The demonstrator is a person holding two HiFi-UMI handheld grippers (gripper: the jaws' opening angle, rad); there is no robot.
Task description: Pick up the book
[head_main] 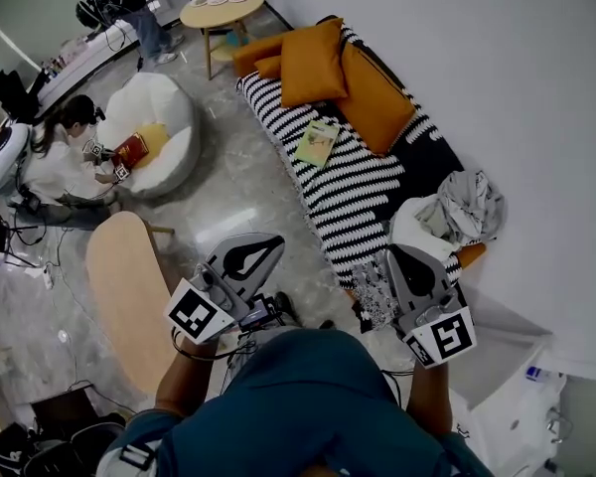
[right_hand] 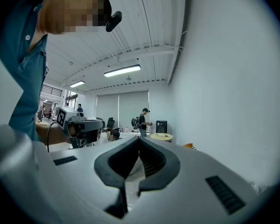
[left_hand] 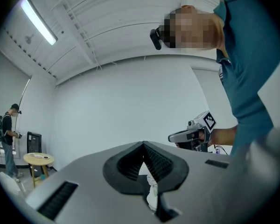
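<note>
1. Looking down through the head view, I see both tongs held level in front of me; the left gripper (head_main: 260, 250) is at the near left and the right gripper (head_main: 405, 262) at the near right, each in one of my hands.
2. In the left gripper view the jaws are clenched together with nothing between them; the right gripper view shows the same, pads pressed shut on nothing.
3. The book (head_main: 318, 142), pale green, lies flat on the striped sofa (head_main: 353, 192); it is farther off than both grippers and well apart from them.
4. Just beyond the book, two orange cushions (head_main: 313, 63) lean at the sofa's far end; nearer me, on the sofa's right side, lies a crumpled grey and white cloth (head_main: 469, 205), close to the right gripper.
5. To the left stands a white beanbag (head_main: 169, 117); beside it a seated person (head_main: 60, 162) holds a red thing with another pair of grippers.
6. A round table (head_main: 222, 10) stands at the far end of the room; a pale wooden board (head_main: 129, 286) is at the near left, just beside the left gripper.
</note>
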